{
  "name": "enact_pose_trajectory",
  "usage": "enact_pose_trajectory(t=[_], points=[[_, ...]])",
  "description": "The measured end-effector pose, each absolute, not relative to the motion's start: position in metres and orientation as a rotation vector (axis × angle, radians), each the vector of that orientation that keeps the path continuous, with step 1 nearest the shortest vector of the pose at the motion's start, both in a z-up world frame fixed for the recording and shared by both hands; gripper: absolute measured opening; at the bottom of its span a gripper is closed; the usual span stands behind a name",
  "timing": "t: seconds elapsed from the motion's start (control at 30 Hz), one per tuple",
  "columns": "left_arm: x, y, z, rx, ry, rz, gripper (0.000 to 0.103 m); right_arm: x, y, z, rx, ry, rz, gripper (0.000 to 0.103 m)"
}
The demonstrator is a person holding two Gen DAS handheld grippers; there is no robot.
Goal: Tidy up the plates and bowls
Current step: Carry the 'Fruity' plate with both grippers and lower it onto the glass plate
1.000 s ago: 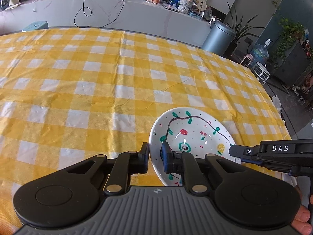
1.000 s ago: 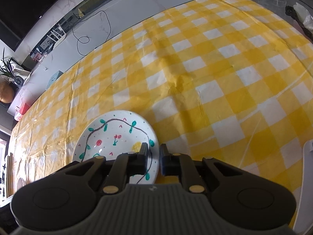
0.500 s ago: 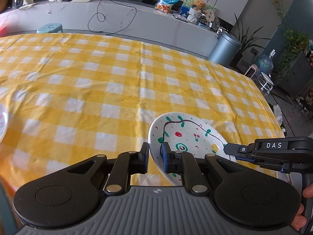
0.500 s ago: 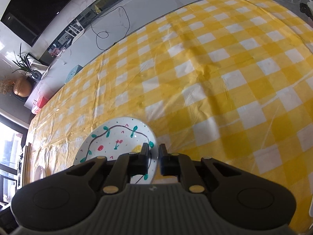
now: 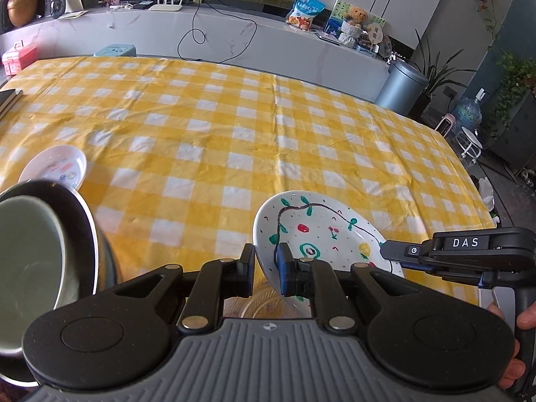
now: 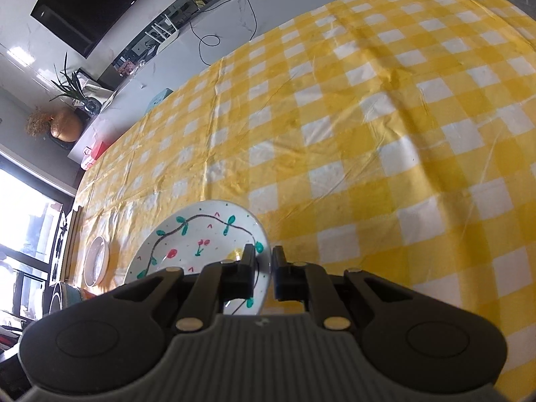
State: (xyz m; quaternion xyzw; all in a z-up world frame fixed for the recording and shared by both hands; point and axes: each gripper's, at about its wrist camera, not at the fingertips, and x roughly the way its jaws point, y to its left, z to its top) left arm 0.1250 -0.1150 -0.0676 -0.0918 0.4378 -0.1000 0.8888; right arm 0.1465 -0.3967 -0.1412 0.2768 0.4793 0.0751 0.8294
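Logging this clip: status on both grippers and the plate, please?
Left gripper and right gripper both shut on the white hand-painted plate, opposite rims. Plate off the yellow checked tablecloth. Stacked dark bowls close at left.

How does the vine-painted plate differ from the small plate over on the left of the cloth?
Grip: the vine-painted plate is clamped at its rim by both the left gripper and the right gripper; the small plate is untouched.
Pose: the vine-painted plate is tilted, the small plate lies flat on the checked tablecloth.
Decoration: the vine-painted plate has a dark vine with green leaves; the small plate has faint small marks.
Both are white and round.
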Motion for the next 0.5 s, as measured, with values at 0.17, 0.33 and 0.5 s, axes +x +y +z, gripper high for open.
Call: enact_pose_trajectory(t=[0.17,0.33,0.5], points=[[0.111,-0.104,-0.07,-0.196,0.915,-0.199,0.015,0.135,-0.387,-0.14,0.589,1.02,0.178,0.008],[0.1,-0.092,-0.075,-0.196,0.925,-0.185,0.015,0.125,-0.373,-0.138,0.568,1.016,0.193,0.008],[0.09,-0.087,-0.078,-0.195,0.932,-0.178,0.015,0.11,-0.363,-0.139,0.546,1.009,0.192,0.008]])
